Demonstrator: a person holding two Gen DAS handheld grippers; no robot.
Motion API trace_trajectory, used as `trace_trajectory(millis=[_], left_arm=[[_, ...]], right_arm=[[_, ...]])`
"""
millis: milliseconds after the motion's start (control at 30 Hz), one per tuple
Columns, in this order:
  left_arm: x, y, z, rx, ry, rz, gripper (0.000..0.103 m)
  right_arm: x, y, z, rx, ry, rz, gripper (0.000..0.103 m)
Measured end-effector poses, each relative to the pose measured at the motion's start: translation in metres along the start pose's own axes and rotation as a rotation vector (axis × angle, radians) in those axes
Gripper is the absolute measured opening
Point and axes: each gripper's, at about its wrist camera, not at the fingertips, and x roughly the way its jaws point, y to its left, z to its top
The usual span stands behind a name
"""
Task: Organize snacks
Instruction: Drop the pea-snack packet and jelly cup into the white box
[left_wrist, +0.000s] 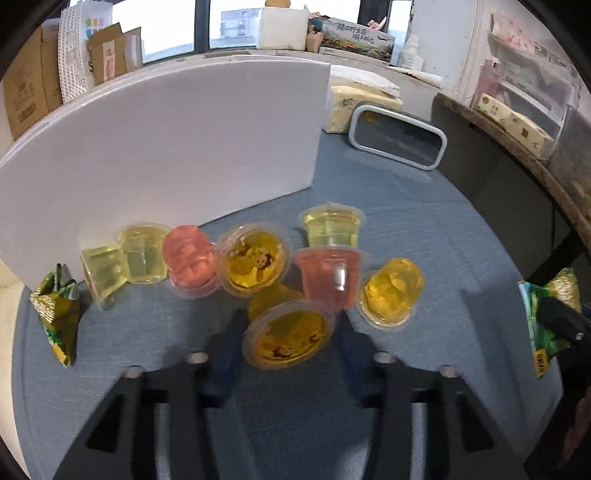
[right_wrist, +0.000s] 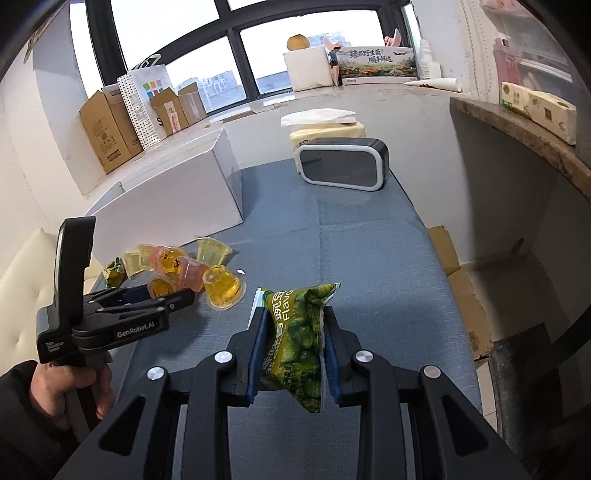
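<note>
My left gripper (left_wrist: 288, 325) is shut on an orange jelly cup (left_wrist: 288, 338), lid toward the camera, held just above the blue cloth. Several jelly cups lie ahead of it in a cluster: pale yellow ones (left_wrist: 142, 254), pink ones (left_wrist: 328, 280) and orange ones (left_wrist: 391, 295). A green snack packet (left_wrist: 55, 314) lies at the far left by the white box. My right gripper (right_wrist: 293, 317) is shut on a second green snack packet (right_wrist: 295, 332), lifted above the cloth. That packet shows at the right edge of the left wrist view (left_wrist: 546, 317). The left gripper (right_wrist: 162, 291) shows in the right wrist view.
A large white box (left_wrist: 166, 147) stands behind the cups on the blue cloth table (right_wrist: 369, 258). A grey clock-like device (right_wrist: 343, 162) and a tissue pack (right_wrist: 325, 131) stand at the far end. Cardboard boxes (right_wrist: 110, 129) line the windowsill. A wooden shelf (right_wrist: 535, 140) is on the right.
</note>
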Motion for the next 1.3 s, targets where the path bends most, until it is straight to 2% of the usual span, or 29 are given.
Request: trace_trajectory(millis=[167, 400, 567, 700, 867, 933, 1000, 1100, 1200, 1233, 1267, 1300], left_arm=[[-0.017, 0.01, -0.008, -0.045, -0.035, -0.057, 0.049], [-0.075, 0.025, -0.02, -0.07, -0.131, -0.106, 0.049], [-0.11, 0.046, -0.021, -0.081, -0.172, -0.102, 0.049], [-0.137, 0.072, -0.016, -0.111, -0.224, -0.065, 0.049], [-0.148, 0.106, 0.015, -0.121, -0.277, -0.033, 0.049], [-0.146, 0.117, 0.032, -0.126, -0.288, -0.044, 0.049], [-0.141, 0.13, 0.058, -0.124, -0.301, -0.044, 0.049], [-0.126, 0.142, 0.093, -0.106, -0.314, 0.007, 0.049], [-0.107, 0.161, 0.122, -0.142, -0.302, 0.01, 0.049], [-0.1, 0.165, 0.129, -0.157, -0.291, 0.025, 0.055], [-0.093, 0.169, 0.135, -0.161, -0.274, 0.047, 0.077], [-0.088, 0.171, 0.138, -0.161, -0.263, 0.067, 0.09]], right_arm=[[0.0, 0.005, 0.0, -0.012, 0.002, 0.008, 0.03], [0.0, 0.021, 0.005, -0.037, -0.005, 0.032, 0.03], [0.009, 0.056, 0.02, -0.1, -0.013, 0.093, 0.03], [0.019, 0.092, 0.04, -0.168, -0.023, 0.139, 0.03], [0.027, 0.14, 0.075, -0.264, -0.076, 0.168, 0.03], [0.033, 0.156, 0.097, -0.283, -0.107, 0.181, 0.03], [0.041, 0.167, 0.121, -0.276, -0.12, 0.193, 0.03], [0.057, 0.177, 0.155, -0.259, -0.123, 0.163, 0.03], [0.082, 0.183, 0.181, -0.248, -0.106, 0.153, 0.031], [0.095, 0.186, 0.189, -0.26, -0.089, 0.127, 0.031], [0.103, 0.188, 0.192, -0.269, -0.081, 0.102, 0.031], [0.11, 0.191, 0.193, -0.283, -0.081, 0.081, 0.042]])
